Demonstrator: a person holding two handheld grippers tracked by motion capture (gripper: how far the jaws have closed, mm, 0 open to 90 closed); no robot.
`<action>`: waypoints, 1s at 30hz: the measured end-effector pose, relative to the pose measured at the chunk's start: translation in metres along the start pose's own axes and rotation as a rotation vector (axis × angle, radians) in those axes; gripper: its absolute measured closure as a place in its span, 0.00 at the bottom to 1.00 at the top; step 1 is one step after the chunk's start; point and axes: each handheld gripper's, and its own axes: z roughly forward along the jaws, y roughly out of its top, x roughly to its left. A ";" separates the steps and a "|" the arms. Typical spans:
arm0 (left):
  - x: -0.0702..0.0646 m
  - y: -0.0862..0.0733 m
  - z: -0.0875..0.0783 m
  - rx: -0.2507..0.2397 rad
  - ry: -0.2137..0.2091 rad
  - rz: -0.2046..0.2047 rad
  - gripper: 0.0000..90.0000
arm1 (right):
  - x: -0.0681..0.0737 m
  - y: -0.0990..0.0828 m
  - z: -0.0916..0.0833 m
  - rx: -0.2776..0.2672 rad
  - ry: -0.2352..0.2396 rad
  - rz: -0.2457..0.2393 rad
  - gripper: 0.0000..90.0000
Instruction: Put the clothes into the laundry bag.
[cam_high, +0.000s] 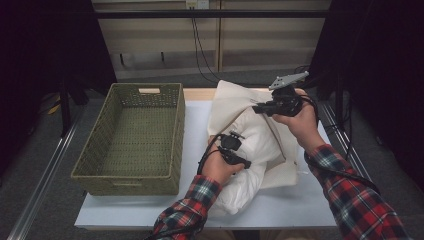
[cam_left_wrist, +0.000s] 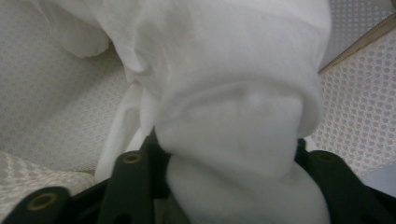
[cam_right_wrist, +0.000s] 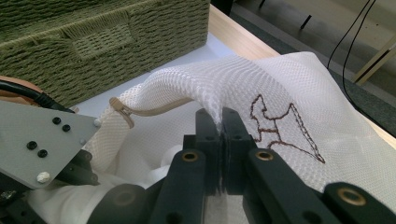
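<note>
Lying on the pale grey tabletop (cam_high: 295, 205), right of centre: a cream-white mesh laundry bag (cam_high: 231, 102) with a soft white pillow-like bundle (cam_high: 250, 145) partly inside it and bulging out toward the near edge. Showing on the mesh in the right gripper view: a brown stitched outline figure (cam_right_wrist: 280, 128) and a beige trim strip (cam_right_wrist: 154, 111) along the bag's rim.

Gripping a fold of that mesh (cam_right_wrist: 210, 88), raised above the table: the right gripper (cam_high: 260, 107), held in a hand in a red-plaid sleeve, jaws pinched tight together with the netting caught between their tips (cam_right_wrist: 219, 122).

Pressing into the white bundle (cam_left_wrist: 233, 135) lower down: the left gripper (cam_high: 243, 162), jaws part-way in and squeezing the soft stuffing from both sides, padding swelling out between and over them.

Standing empty to the left, well apart from the bag: an olive-green woven rectangular basket (cam_high: 95, 150) with a slot handle in its far wall, its corner also appearing behind the mesh in the right gripper view (cam_right_wrist: 93, 42).
</note>
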 end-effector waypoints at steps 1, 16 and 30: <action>0.000 0.001 0.000 0.004 0.005 -0.001 0.64 | 0.000 0.000 0.000 0.001 -0.001 -0.001 0.98; -0.017 0.030 -0.021 -0.074 0.013 0.117 0.71 | 0.010 0.005 0.005 0.005 0.016 -0.012 0.98; -0.005 0.045 -0.002 -0.198 0.062 0.096 0.34 | 0.012 0.006 0.003 0.001 0.015 -0.017 0.98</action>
